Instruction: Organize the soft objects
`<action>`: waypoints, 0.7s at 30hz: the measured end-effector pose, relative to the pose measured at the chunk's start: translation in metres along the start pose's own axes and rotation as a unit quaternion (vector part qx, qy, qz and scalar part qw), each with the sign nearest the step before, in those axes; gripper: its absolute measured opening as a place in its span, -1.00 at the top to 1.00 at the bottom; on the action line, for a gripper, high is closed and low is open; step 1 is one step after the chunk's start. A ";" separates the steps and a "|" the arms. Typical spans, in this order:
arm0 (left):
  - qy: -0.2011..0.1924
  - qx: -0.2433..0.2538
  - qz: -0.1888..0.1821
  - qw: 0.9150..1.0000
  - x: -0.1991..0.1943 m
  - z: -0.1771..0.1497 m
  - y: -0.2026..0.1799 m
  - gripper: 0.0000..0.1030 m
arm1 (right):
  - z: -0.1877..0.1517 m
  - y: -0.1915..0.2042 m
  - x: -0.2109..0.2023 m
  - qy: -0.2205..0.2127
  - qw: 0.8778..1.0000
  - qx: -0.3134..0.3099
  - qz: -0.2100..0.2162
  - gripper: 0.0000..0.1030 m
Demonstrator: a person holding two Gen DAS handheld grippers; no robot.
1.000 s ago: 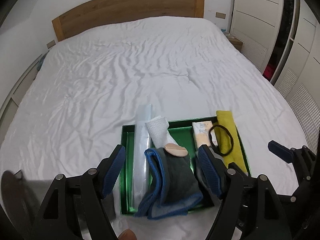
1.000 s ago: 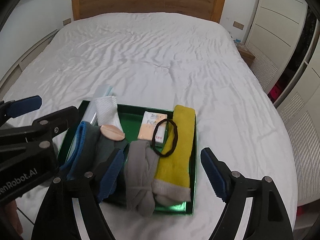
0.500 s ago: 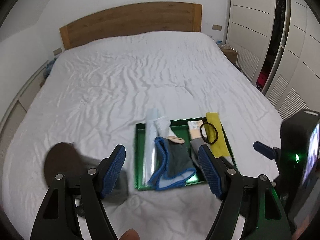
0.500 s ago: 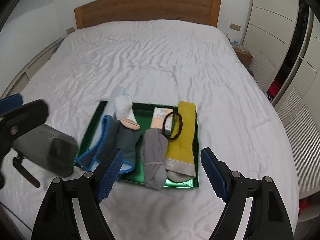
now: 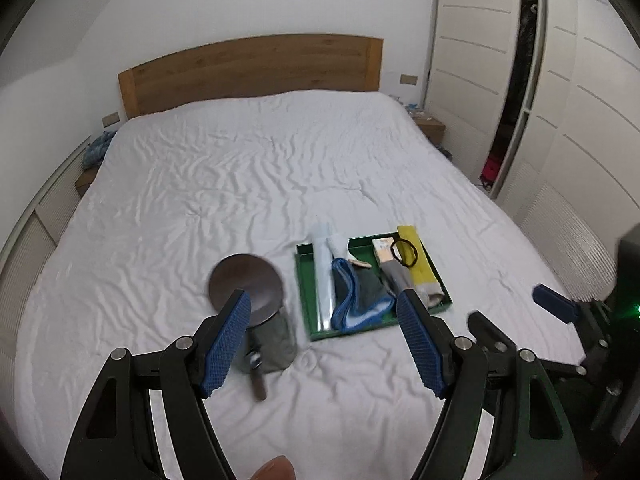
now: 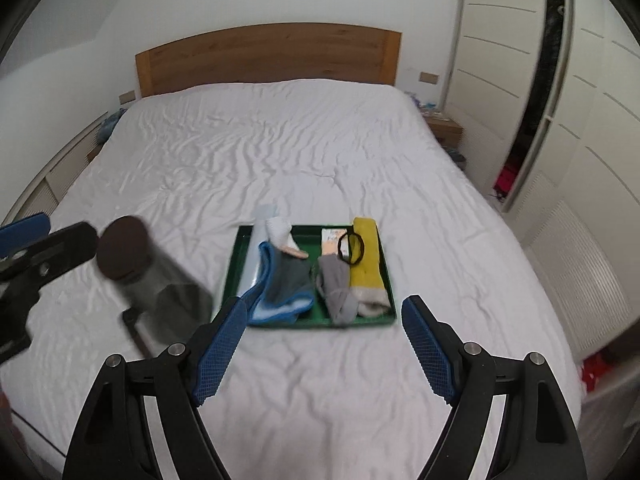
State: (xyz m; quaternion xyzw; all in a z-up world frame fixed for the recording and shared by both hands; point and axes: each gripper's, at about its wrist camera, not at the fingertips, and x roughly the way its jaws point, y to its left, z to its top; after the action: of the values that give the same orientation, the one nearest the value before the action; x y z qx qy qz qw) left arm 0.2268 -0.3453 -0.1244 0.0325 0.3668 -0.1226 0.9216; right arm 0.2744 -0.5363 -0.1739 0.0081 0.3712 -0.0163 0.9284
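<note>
Both tools, left tool [image 5: 324, 342] and right tool [image 6: 322, 346], hang spread and empty, the green tray [image 6: 231, 276] lying far ahead, nearer the right one.

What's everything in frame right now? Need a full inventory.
tray: 1, green, on the bed's near half
blue-edged cloth: 1, grey with blue trim, tray's left part
clear roll: 1, pale translucent, along tray's left edge
white cloth: 1, tray's far left
grey sock: 1, tray's middle
yellow sock: 1, tray's right side
hair tie: 1, black, on the yellow sock
small packet: 1, orange-white, tray's far side
jar: 1, dark lid, on its side left of tray
bed: 1, white sheet
headboard: 1, wood
wardrobe: white, right wall
left gripper: open, empty
right gripper: open, empty
</note>
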 end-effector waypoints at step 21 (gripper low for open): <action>-0.050 0.038 -0.069 0.996 -0.182 -0.047 0.118 -0.82 | -0.075 0.158 -0.285 -0.053 0.998 -0.012 -0.045 -0.75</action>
State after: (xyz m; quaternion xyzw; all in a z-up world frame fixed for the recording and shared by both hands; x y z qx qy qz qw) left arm 0.0976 -0.1874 -0.0381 0.0359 0.3171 -0.2012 0.9261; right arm 0.0219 -0.3696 -0.0314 -0.0203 0.3215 -0.0536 0.9452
